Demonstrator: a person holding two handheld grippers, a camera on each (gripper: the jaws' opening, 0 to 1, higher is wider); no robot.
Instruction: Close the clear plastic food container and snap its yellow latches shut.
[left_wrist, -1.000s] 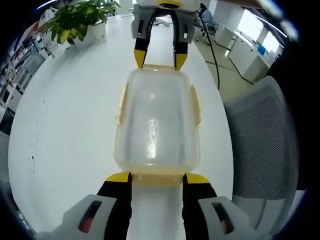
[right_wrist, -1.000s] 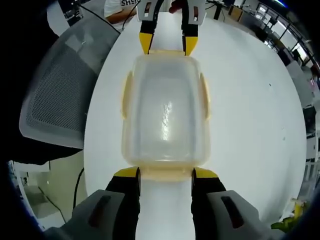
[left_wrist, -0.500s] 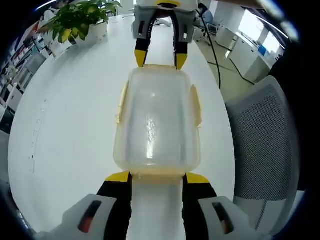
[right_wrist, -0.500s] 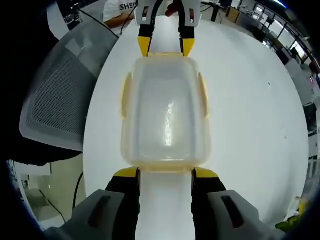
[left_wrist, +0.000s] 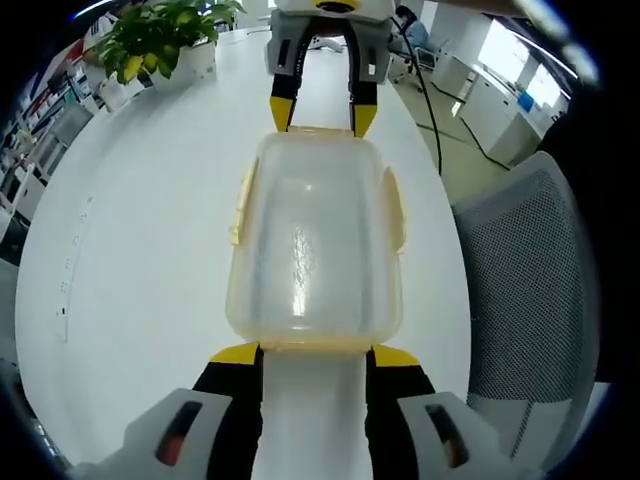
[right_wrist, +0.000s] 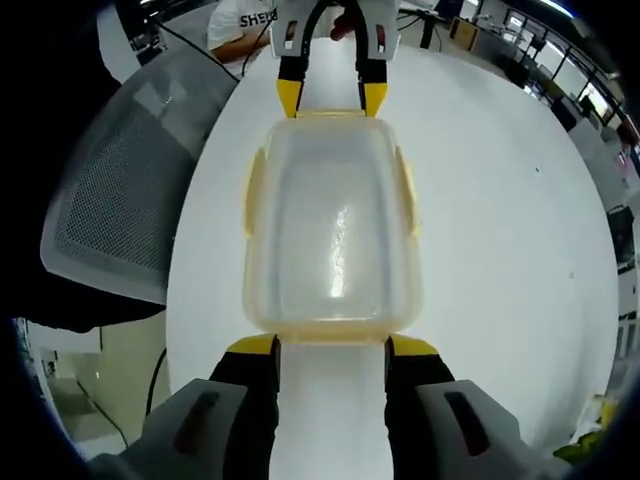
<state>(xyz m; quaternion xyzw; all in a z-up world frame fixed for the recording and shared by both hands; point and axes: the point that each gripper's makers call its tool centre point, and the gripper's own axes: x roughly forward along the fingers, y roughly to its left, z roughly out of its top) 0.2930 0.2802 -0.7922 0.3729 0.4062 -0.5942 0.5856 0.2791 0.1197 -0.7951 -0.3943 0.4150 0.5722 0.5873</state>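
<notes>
Little changed since a second ago: left gripper (left_wrist: 314, 353) and right gripper (right_wrist: 330, 344), jaws spread, still bracket the container (left_wrist: 315, 240); end latches unpressed.

Your clear container (left_wrist: 315, 245) lies lid-on and flat on the white table (left_wrist: 140, 240), long axis running near to far, with yellow latches (left_wrist: 393, 210) along its left, right, near and far edges.

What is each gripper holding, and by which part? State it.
Nothing is clamped: the left gripper and right gripper stand open at opposite short ends of the container.
</notes>
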